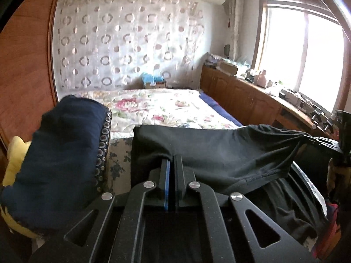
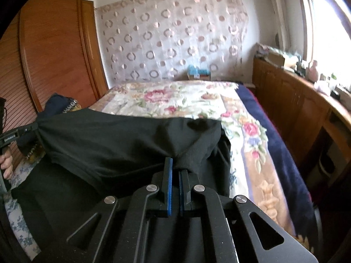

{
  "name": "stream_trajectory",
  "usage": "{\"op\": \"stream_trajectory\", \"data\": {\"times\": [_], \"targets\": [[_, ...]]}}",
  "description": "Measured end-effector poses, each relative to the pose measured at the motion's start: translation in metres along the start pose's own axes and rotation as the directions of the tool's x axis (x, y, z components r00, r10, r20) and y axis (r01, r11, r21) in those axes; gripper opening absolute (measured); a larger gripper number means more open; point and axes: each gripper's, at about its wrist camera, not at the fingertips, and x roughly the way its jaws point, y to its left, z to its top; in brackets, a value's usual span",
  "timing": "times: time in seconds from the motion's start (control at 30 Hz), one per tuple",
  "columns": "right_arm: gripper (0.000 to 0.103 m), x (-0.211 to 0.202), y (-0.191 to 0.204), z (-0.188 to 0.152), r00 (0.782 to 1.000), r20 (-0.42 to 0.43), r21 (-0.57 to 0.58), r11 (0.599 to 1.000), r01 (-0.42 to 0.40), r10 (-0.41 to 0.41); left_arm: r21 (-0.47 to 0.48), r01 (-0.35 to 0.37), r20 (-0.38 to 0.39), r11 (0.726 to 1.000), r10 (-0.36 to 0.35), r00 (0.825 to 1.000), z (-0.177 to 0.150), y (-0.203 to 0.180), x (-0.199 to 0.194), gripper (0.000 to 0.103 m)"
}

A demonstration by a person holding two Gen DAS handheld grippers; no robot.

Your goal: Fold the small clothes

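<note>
A black garment (image 1: 219, 151) hangs stretched between my two grippers above the bed. My left gripper (image 1: 172, 159) is shut on its left corner, the cloth bunched over the blue pads. In the right wrist view the same black garment (image 2: 122, 140) spreads to the left, and my right gripper (image 2: 176, 164) is shut on its right corner. The right gripper (image 1: 316, 141) shows at the far right of the left wrist view, the left gripper (image 2: 33, 128) at the far left of the right wrist view, a hand (image 2: 6, 164) under it.
A navy cloth pile (image 1: 61, 157) with a patterned band lies on the left over something yellow (image 1: 15, 157). The floral bedspread (image 2: 175, 100) covers the bed (image 1: 162, 107) ahead. Wooden cabinets (image 2: 291, 105) with clutter run along the right under a window, a wardrobe (image 2: 54, 43) stands left.
</note>
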Motion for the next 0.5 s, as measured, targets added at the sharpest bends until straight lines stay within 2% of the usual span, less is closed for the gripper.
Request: {"op": "stream_trajectory", "data": {"times": [0.13, 0.37, 0.5], "targets": [[0.004, -0.024, 0.004, -0.009, 1.000, 0.022, -0.019, 1.000, -0.004, 0.005, 0.014, 0.008, 0.009, 1.000, -0.008, 1.000, -0.010, -0.003, -0.021, 0.004], [0.004, -0.062, 0.012, -0.040, 1.000, -0.001, -0.050, 0.999, 0.000, 0.000, 0.023, 0.009, -0.003, 1.000, -0.009, 1.000, -0.036, -0.004, -0.054, 0.004], [0.004, -0.088, 0.017, -0.054, 1.000, -0.010, -0.053, 0.999, -0.006, 0.005, -0.002, 0.013, -0.016, 1.000, -0.013, 1.000, -0.046, -0.001, -0.070, 0.004]]}}
